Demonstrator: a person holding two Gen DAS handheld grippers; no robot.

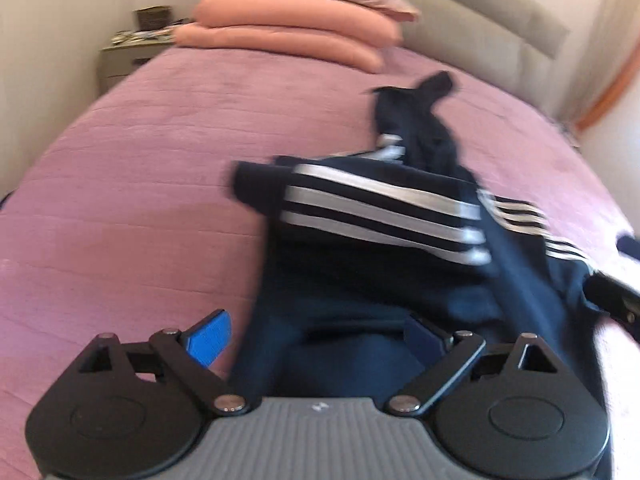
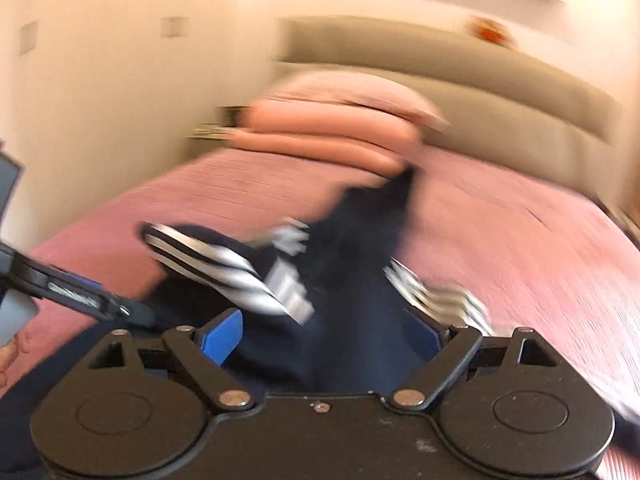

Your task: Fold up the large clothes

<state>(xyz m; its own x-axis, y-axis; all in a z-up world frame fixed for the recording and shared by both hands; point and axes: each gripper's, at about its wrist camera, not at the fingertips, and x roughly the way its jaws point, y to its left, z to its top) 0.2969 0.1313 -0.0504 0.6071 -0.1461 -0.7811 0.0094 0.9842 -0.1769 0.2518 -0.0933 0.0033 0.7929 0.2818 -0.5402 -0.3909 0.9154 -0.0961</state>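
Note:
A dark navy garment with white triple stripes (image 1: 384, 216) lies bunched on the pink bedspread (image 1: 140, 184), one striped part folded across the middle and a thin end trailing toward the pillows. My left gripper (image 1: 316, 338) hovers over its near part, blue pads wide apart and pressing on nothing. In the blurred right wrist view the same garment (image 2: 352, 240) lies in front of my right gripper (image 2: 324, 340), which is also open above the cloth. The left gripper (image 2: 80, 296) shows at that view's left edge, and the right gripper (image 1: 612, 292) at the left view's right edge.
Two salmon pillows and a pink one (image 1: 296, 28) are stacked at the head of the bed against a beige padded headboard (image 1: 480, 32). A nightstand with clutter (image 1: 128, 52) stands at the far left by the wall. A hand (image 2: 8, 356) holds the left gripper.

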